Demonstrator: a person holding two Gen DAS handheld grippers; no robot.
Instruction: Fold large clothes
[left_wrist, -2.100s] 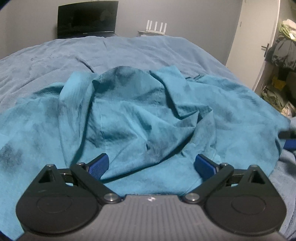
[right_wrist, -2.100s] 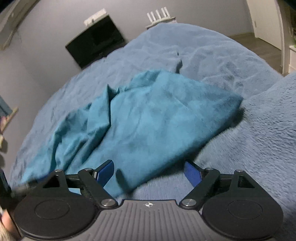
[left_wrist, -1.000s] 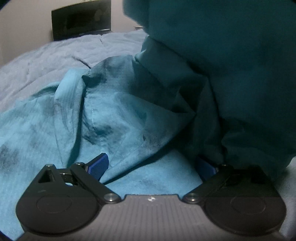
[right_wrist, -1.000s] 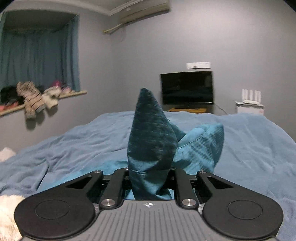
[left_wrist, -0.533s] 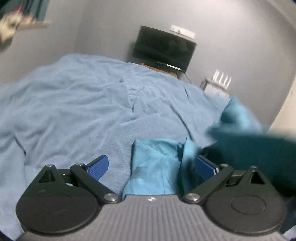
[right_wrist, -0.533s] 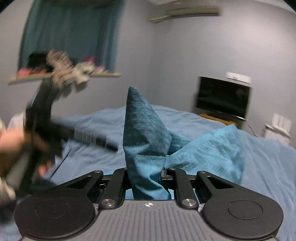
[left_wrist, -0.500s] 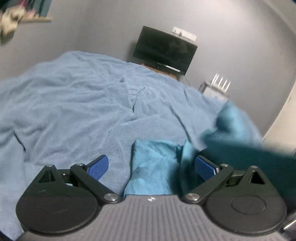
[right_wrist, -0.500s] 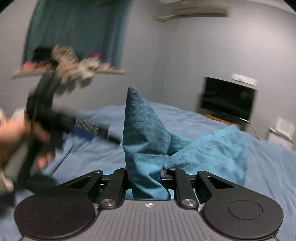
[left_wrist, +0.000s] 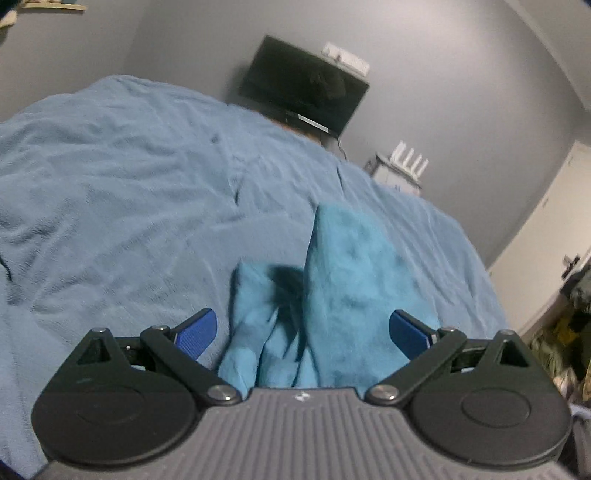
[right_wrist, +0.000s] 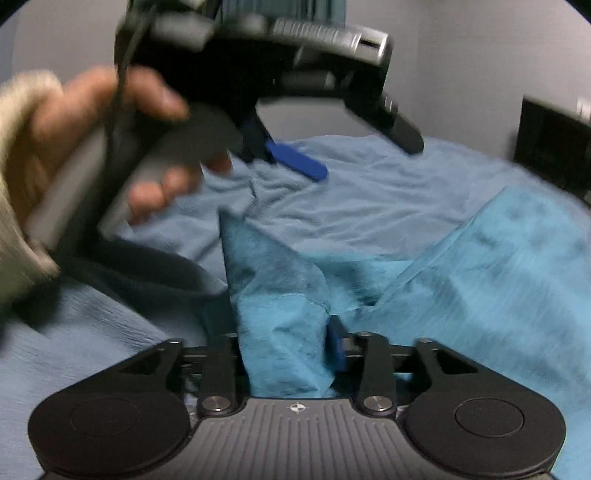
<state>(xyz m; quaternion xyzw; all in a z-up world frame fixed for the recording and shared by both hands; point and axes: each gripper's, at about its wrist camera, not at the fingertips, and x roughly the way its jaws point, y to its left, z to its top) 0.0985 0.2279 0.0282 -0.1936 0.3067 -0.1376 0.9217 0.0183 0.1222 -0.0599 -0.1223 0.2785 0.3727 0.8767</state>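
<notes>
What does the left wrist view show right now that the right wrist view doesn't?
Only the left wrist view: the white router and the white door. Only the right wrist view: the person's left hand holding the left gripper aloft, and the right gripper, jaws just opening, cloth between them. Both: the crumpled teal cloth garment on the light blue blanket, and the black television.

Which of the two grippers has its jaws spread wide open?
The left gripper: its blue pads stand far apart beside the teal garment. The right gripper has just been opening, with cloth between its narrower jaws.

No readable text, label, brand or number shows in either view.
</notes>
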